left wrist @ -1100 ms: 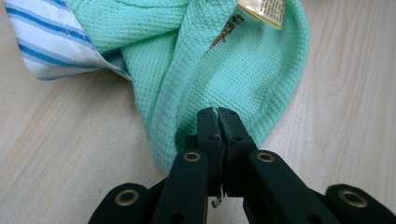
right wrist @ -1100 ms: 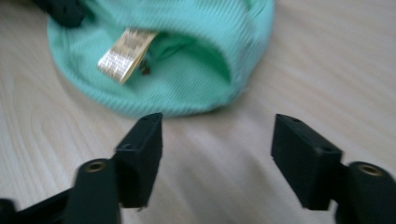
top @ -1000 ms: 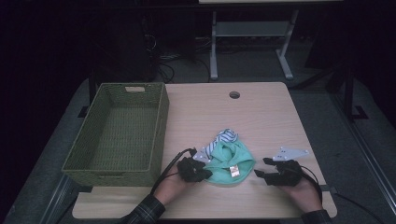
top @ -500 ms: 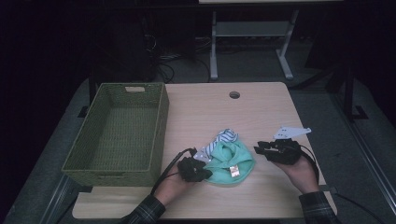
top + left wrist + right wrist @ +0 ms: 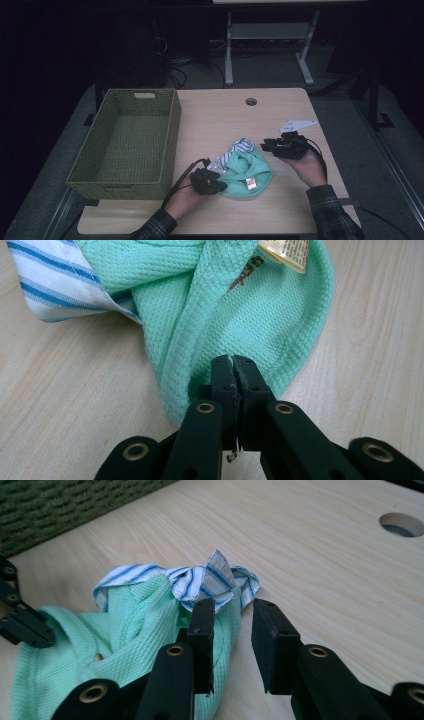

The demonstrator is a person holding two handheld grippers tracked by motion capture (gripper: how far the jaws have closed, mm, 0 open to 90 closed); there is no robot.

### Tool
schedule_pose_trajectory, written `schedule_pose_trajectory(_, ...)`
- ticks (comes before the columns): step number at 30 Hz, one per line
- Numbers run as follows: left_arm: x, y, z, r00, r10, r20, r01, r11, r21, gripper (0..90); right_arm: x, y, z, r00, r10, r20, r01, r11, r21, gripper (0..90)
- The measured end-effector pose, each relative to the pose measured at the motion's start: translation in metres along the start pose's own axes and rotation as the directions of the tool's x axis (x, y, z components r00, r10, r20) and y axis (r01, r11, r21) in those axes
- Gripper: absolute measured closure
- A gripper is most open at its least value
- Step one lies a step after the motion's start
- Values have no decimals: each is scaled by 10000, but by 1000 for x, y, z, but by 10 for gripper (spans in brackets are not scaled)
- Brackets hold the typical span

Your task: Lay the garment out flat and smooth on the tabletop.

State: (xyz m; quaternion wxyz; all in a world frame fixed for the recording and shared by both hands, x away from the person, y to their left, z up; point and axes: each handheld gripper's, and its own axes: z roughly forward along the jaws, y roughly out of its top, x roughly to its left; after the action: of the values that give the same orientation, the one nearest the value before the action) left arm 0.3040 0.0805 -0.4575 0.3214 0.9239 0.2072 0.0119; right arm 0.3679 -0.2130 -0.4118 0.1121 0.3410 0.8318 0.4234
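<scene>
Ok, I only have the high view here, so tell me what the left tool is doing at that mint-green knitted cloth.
Observer: The left tool is shut on a folded edge of the mint-green knitted cloth.
Operator: Now report the right tool.
Observer: The right tool has its jaws apart. They have just been closing, with nothing pinched between them.
Operator: Say what it points at.
Observer: It aims at the white, blue-striped fabric bunched against the green cloth.
</scene>
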Motion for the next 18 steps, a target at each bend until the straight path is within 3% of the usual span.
schedule_pose_trajectory(6, 0, 0, 0, 10000, 25, -34, -25, 10000, 38, 878, -5, -1, 23, 10000, 47, -83, -42, 9984, 570, 711)
schedule_pose_trajectory(10, 0, 0, 0, 10000, 19, -27, -19, 10000, 42, 878, -7, -4, 32, 9990, 372, -268, -352, 9970, 692, 711)
schedule_pose_trajectory(13, 0, 0, 0, 10000, 73, 1, -73, 9999, 96, 877, -9, -4, 38, 9991, 252, -338, -227, 9972, 708, 711)
schedule_pose_trajectory(18, 0, 0, 0, 10000, 68, 6, -68, 9999, 98, 876, -10, -2, 49, 9974, 452, -564, -409, 9963, 750, 704)
